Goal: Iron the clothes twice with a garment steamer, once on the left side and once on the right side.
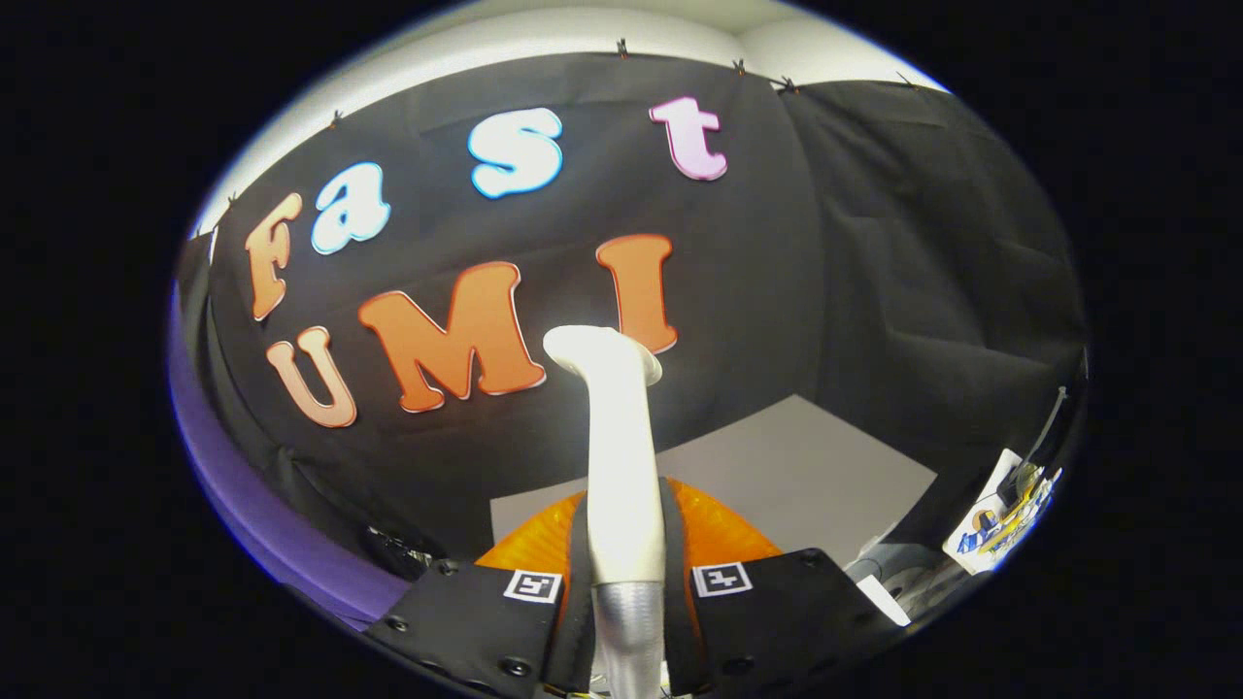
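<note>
While the tongs clench the garment steamer from both sides, its pale handle stands up between the two fingers and rises well beyond them. The handle is smooth and off-white, with a ribbed silver collar low down between the fingers, and it bends at the top into a flared head that faces away toward the black cloth wall. Behind the handle an orange, ribbed, rounded thing bulges on both sides, largely hidden by the fingers; what it is cannot be told. A grey counter lies beyond. The steamer's lower end is cut off below the fingers.
</note>
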{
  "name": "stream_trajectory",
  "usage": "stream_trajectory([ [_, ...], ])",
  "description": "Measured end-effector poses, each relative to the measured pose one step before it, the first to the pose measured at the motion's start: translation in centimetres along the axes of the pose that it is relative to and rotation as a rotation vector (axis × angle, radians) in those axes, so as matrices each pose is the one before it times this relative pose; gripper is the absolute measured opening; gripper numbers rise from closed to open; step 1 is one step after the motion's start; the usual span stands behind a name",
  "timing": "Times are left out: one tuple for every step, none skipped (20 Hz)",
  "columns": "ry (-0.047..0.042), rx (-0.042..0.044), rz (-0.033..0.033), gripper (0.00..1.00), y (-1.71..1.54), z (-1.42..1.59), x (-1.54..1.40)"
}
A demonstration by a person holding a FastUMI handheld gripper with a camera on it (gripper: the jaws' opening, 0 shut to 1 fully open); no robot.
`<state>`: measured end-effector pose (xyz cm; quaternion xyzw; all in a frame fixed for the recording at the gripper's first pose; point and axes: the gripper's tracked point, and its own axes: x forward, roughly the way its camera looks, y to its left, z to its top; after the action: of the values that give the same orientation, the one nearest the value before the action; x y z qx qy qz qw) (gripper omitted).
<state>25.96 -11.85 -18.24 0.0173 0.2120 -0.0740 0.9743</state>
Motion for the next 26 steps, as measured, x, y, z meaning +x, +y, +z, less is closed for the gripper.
stream_trajectory([
  [-0.02663,0.00423,0.00132,0.36,0.425,0.485,-1.77],
  [-0.02244,0.00582,-0.00104,0.36,0.341,0.416,-1.821],
  [-0.01856,0.00093,-0.00161,0.36,0.406,0.368,-1.614],
  [-0.02063,0.00414,-0.00059,0.36,0.031,0.507,-2.482],
  [-0.02253,-0.00338,-0.00524,0.36,0.24,0.334,-1.82],
  [-0.02015,-0.00704,-0.0085,0.36,0.249,0.418,-1.675],
  [-0.02539,-0.00386,-0.00929,0.36,0.267,0.464,-1.893],
  [-0.02556,-0.00062,-0.00828,0.36,0.383,0.446,-1.761],
  [-0.02632,-0.00168,-0.00357,0.36,0.307,0.208,-1.738],
  [-0.02192,-0.00309,-0.00043,0.36,0.526,0.166,-1.699],
  [-0.02379,-0.00335,0.00159,0.36,0.747,0.333,-1.594],
  [-0.01686,-0.00719,0.00215,0.36,0.737,0.161,-1.725],
  [-0.01654,-0.00232,0.00339,0.36,0.793,0.21,-1.664],
  [-0.01166,-0.00448,0.00533,0.36,0.974,0.166,-1.677],
  [-0.01398,-0.00201,0.00664,0.36,1.018,0.126,-1.45],
  [-0.01057,-0.00644,0.00476,0.36,0.866,-0.089,-1.445],
  [-0.01231,-0.00371,-0.00187,0.36,0.624,-0.113,-1.438],
  [-0.01318,-0.00344,-0.00744,0.35,0.371,-0.003,-1.283],
  [-0.01632,0.00257,-0.0077,0.35,0.511,-0.015,-1.334],
  [-0.01569,0.00023,-0.00359,0.35,0.569,-0.101,-1.257],
  [-0.01651,0.0004,-0.00177,0.35,0.683,-0.114,-1.19],
  [-0.01464,-0.00259,-0.00151,0.35,0.729,-0.117,-1.02],
  [-0.01364,-0.00406,-0.00043,0.35,0.685,-0.256,-0.733],
  [-0.01087,-0.00632,0.00076,0.35,0.699,-0.172,-0.775],
  [-0.01189,0.002,0.00042,0.35,0.732,-0.24,-0.682],
  [-0.00626,0.00145,0.00046,0.35,0.673,-0.343,-0.565],
])
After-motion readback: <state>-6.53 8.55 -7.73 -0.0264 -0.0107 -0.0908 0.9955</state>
